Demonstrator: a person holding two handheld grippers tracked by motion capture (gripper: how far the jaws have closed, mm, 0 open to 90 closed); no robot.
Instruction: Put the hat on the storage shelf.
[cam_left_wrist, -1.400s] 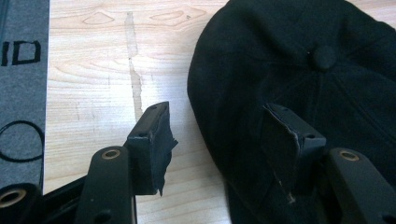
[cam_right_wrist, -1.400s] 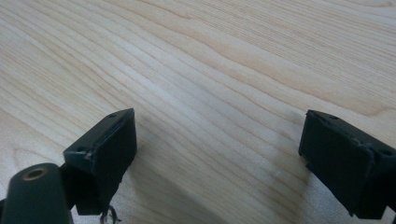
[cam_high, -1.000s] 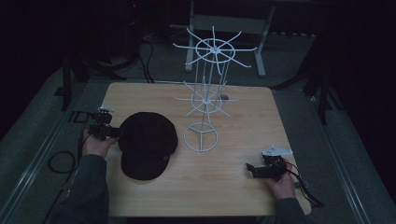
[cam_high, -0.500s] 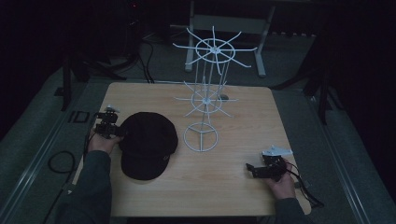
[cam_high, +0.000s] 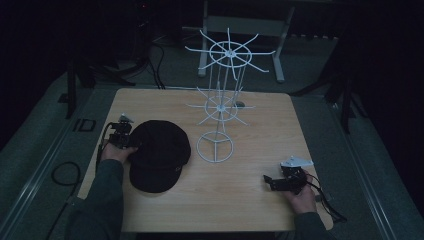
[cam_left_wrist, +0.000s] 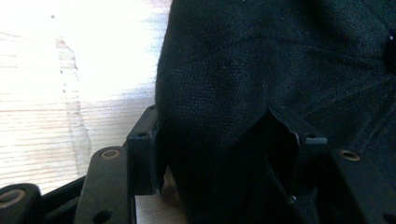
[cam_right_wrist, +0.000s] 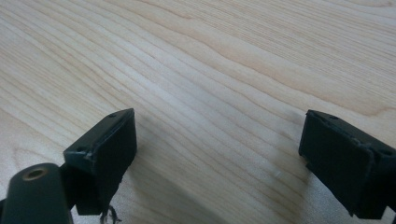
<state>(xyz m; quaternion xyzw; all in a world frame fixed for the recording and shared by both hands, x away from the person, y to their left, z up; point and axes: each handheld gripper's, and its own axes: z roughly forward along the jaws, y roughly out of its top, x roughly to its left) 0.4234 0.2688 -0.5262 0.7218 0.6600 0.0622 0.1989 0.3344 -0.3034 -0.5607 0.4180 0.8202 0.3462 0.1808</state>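
Table (cam_high: 260, 200): light wood, carries all items.
Wire rack (cam_high: 220, 107): white, upright, centre-rear.
Cap (cam_high: 159, 155): black, flat on table, left of rack base.
Left gripper (cam_high: 127, 141): jaws spread wide, cap's edge fabric between them.
Right gripper (cam_high: 270, 181): jaws spread apart, nothing between, near table's right front corner.

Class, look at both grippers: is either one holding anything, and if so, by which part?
Nothing is gripped yet. The left gripper stands open with the edge of the black cap between its fingers. The right gripper is open over the bare table.
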